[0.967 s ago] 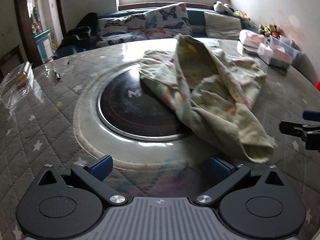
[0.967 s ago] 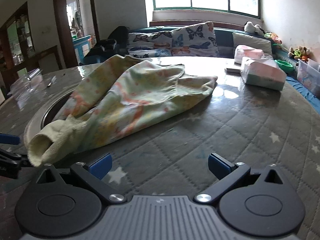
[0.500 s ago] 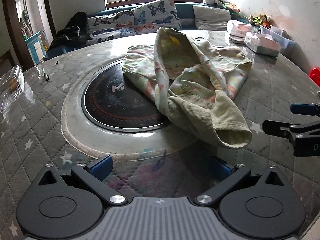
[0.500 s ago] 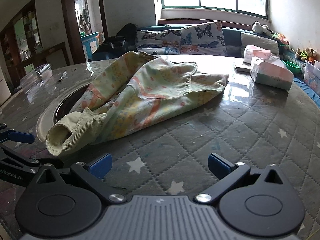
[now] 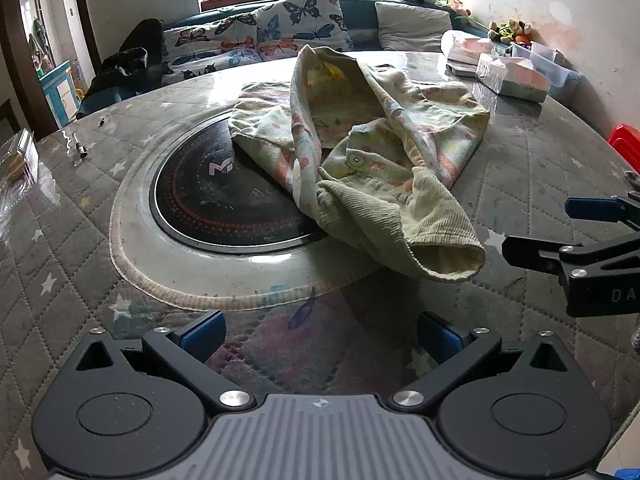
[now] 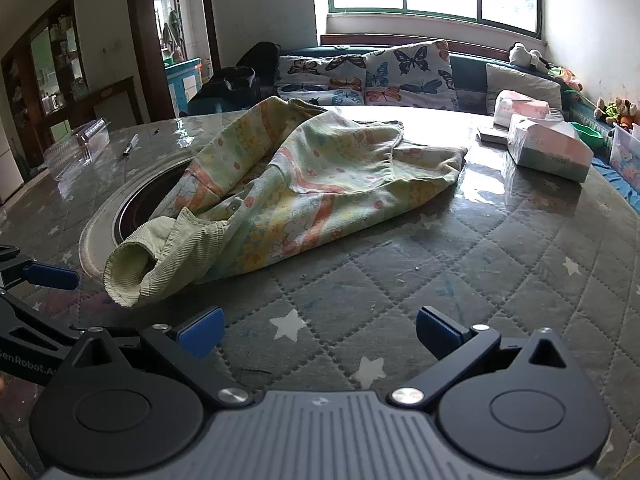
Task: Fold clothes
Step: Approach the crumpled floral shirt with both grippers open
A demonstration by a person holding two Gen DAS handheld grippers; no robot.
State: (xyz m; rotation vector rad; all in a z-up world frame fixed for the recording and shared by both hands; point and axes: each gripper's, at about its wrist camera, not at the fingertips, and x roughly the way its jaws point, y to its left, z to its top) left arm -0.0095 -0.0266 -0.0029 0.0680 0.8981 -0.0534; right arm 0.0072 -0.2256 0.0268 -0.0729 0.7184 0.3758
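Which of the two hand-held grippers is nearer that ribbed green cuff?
Right, it seems. The right hand-held gripper sits just to the right of the ribbed cuff, fingers pointing at it. The left hand-held gripper hangs back, open, with bare table between.

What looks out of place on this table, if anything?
The patterned garment lies crumpled, not flat, and partly drapes over the dark round cooktop set into the table, an odd spot for clothing. Both grippers, left and right, are open and apart from it.
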